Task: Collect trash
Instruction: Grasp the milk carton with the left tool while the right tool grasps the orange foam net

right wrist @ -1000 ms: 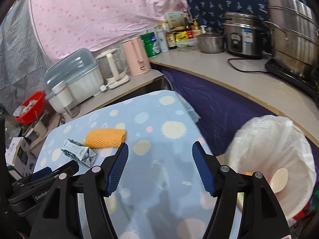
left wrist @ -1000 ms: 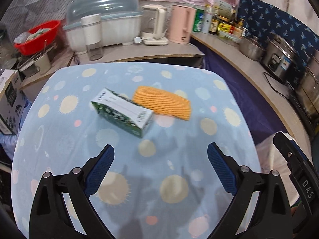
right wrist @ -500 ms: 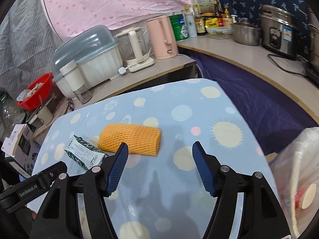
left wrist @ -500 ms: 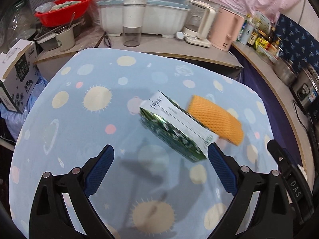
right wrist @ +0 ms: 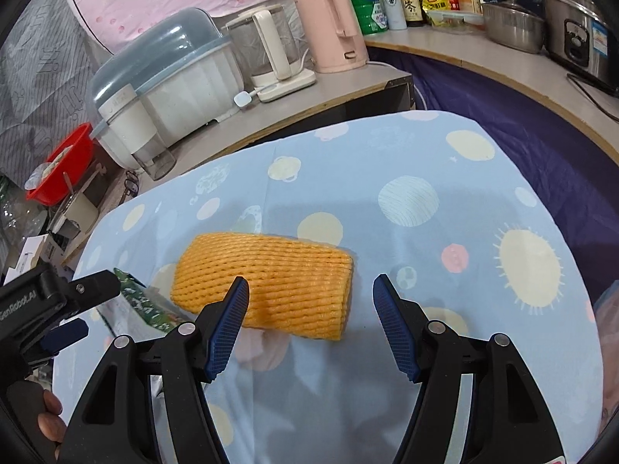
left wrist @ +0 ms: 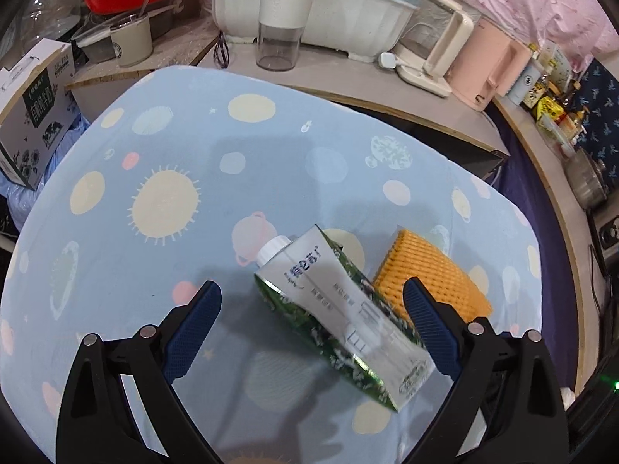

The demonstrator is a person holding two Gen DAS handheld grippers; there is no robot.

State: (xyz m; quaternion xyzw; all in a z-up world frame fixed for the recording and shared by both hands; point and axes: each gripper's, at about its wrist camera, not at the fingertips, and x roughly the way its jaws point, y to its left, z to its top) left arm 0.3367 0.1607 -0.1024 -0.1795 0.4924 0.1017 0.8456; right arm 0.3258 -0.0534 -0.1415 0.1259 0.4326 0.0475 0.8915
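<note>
Here the left claw (left wrist: 311, 307) hangs with its jaws spread wide and gripping nothing. The green-and-white carton (left wrist: 344, 321) lies on its side between the blue pads (left wrist: 191, 328), slanted across the gap so that its base end sits close to the right-hand pad while its capped end points away from the claw, toward the middle of the table (left wrist: 271, 154). The right claw (right wrist: 309, 303) is likewise open and empty, poised over the nearer part of the orange foam net (right wrist: 267, 280), whose left end runs past the left pad.

Just beyond, carton and net lie side by side, the net's edge touching or nearly touching the carton, though which of the two cannot be told. Farther back, past the table's edge, stand a white blender cup (left wrist: 280, 19), a covered dish rack (left wrist: 348, 11) and a pink kettle (right wrist: 336, 27).

The main risk, as I judge it, is the slant. Pads closing across a skewed carton may catch it corner to corner and swivel it out, or shove it into the net. The foam is soft and should crush rather than resist, so a shallow pinch could slip off. Both claws also work close together, and a careless swing might knock one against the other.
</note>
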